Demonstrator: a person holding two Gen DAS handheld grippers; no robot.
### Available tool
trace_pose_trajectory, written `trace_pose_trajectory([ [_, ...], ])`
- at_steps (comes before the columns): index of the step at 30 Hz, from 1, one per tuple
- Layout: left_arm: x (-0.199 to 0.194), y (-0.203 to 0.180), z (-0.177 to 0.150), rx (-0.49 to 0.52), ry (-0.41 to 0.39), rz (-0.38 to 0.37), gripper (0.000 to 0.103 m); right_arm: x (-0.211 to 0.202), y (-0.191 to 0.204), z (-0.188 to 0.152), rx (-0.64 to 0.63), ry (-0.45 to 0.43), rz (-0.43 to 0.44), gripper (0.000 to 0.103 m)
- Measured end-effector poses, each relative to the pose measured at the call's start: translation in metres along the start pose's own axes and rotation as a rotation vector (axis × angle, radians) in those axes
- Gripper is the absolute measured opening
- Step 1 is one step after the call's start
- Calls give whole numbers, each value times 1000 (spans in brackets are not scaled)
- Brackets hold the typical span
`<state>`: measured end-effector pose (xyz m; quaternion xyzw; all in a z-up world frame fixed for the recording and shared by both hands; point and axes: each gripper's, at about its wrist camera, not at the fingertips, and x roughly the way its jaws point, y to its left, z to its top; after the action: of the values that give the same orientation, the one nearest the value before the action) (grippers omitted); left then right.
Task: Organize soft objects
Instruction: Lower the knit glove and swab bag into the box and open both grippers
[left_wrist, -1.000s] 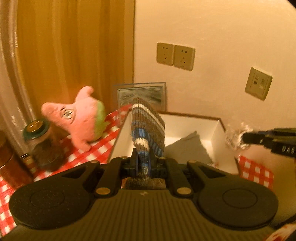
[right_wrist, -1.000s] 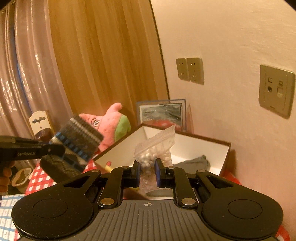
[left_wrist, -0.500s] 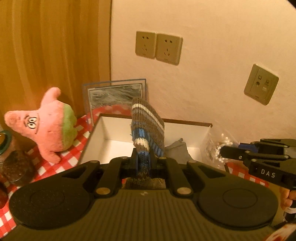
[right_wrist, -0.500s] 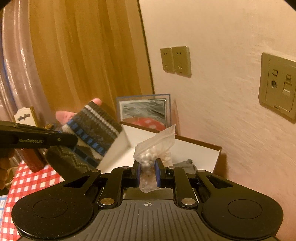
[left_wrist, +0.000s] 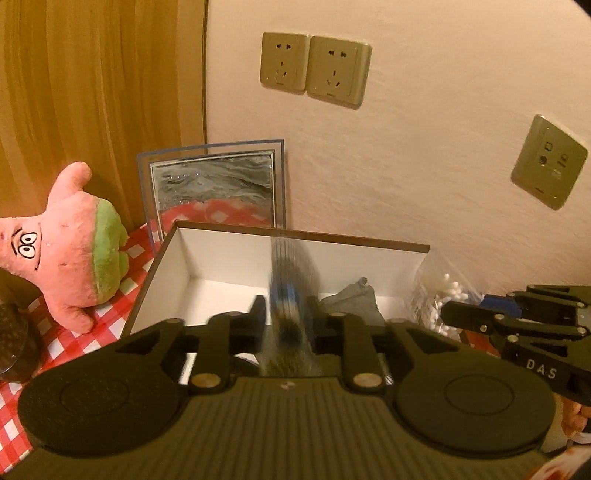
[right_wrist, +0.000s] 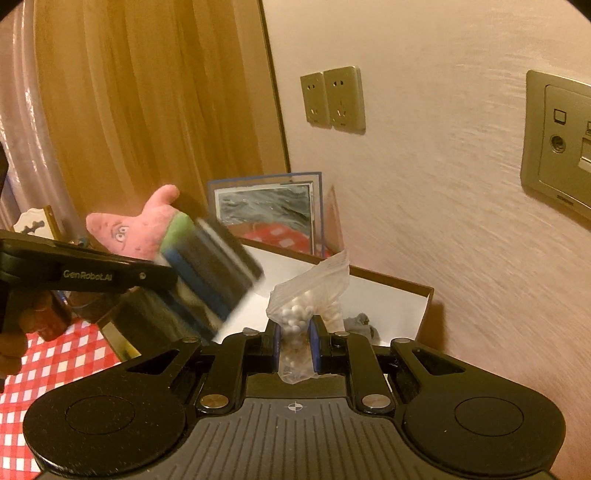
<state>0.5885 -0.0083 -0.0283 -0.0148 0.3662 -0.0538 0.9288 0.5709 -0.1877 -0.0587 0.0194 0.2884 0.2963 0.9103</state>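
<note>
In the left wrist view my left gripper (left_wrist: 286, 310) hangs over a white open box (left_wrist: 207, 254), its jaws opening. A striped knitted sock (left_wrist: 291, 295) shows as a downward blur between the parted fingers, and the pads no longer press it. A grey cloth (left_wrist: 354, 301) lies inside the box. My right gripper (right_wrist: 295, 332) is shut on a clear bag of small white balls (right_wrist: 310, 291), just short of the box's (right_wrist: 388, 295) near edge. The blurred sock (right_wrist: 207, 273) and left gripper (right_wrist: 110, 275) show at the left of the right wrist view.
A pink and green starfish plush (left_wrist: 70, 254) sits left of the box on the red checked cloth (left_wrist: 55, 350). A framed picture (left_wrist: 218, 184) leans on the wall behind the box. A dark jar (left_wrist: 14, 343) stands at far left. Wall sockets (left_wrist: 314, 68) are above.
My left gripper's jaws have parted and the sock, upright and sharp before, now streaks downward. Both grippers have come closer to the box, and the bag stays pinched in the right one.
</note>
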Motion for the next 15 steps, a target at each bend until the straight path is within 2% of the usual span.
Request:
trace_pose_trajectory([
  [2, 3, 2, 0, 7, 3, 12, 32, 4, 0, 1, 0, 2, 2, 16],
  [10, 1, 13, -4, 16, 20, 51, 32, 10, 3, 3, -6, 9, 9, 16],
  [15, -12, 23, -9, 15, 12, 80, 33, 11, 6, 6, 1, -32, 9, 16],
])
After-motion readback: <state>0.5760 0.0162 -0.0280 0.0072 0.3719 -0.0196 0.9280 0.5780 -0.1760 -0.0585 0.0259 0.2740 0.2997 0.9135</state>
